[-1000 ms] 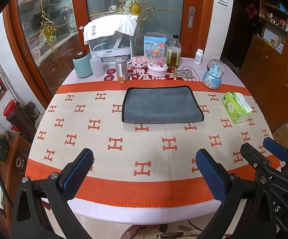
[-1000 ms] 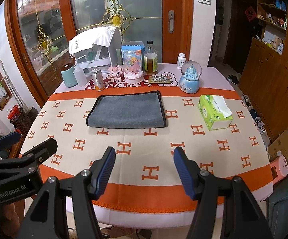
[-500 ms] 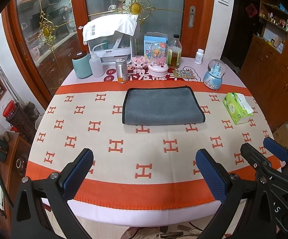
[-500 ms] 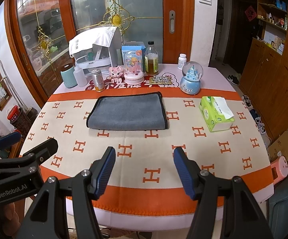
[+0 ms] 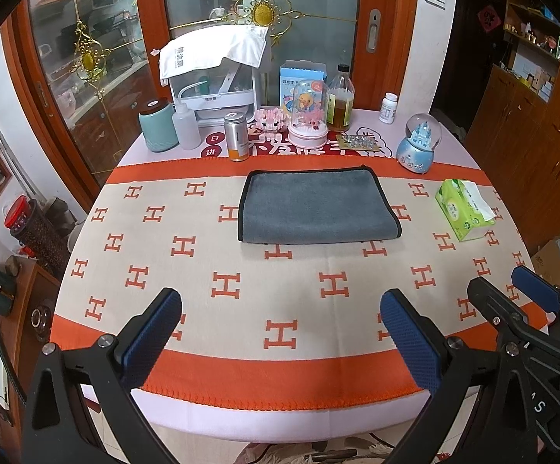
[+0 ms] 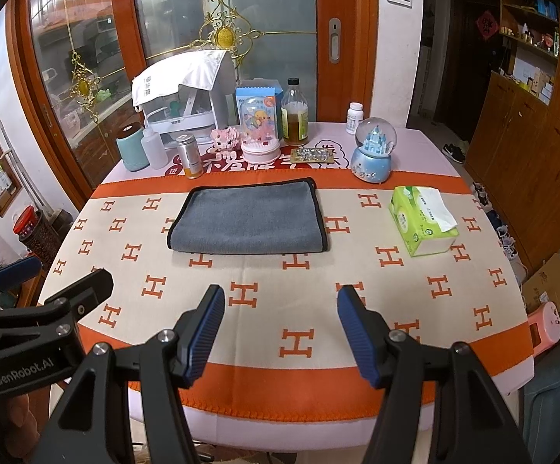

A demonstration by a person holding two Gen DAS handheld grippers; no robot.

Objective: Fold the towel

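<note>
Mid-desk (image 5: 86,255) lies the towel (image 5: 314,208), well beyond both grippers — left (image 5: 280,332) and right (image 6: 280,328) released, empty. Soft, light, limp: best pinched at its near corners — it likely slides on the cloth.

Even indoor light, sharp, fisheye-warped edges, dark corners

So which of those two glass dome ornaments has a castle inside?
The blue-based snow globe near the tissue pack; the pink-based dome holds a yellow duck figure.

Tissue pack (image 6: 423,221), snow globe (image 6: 373,150), perhaps oil bottle (image 6: 295,113) on tablecloth (image 6: 396,294).
</note>
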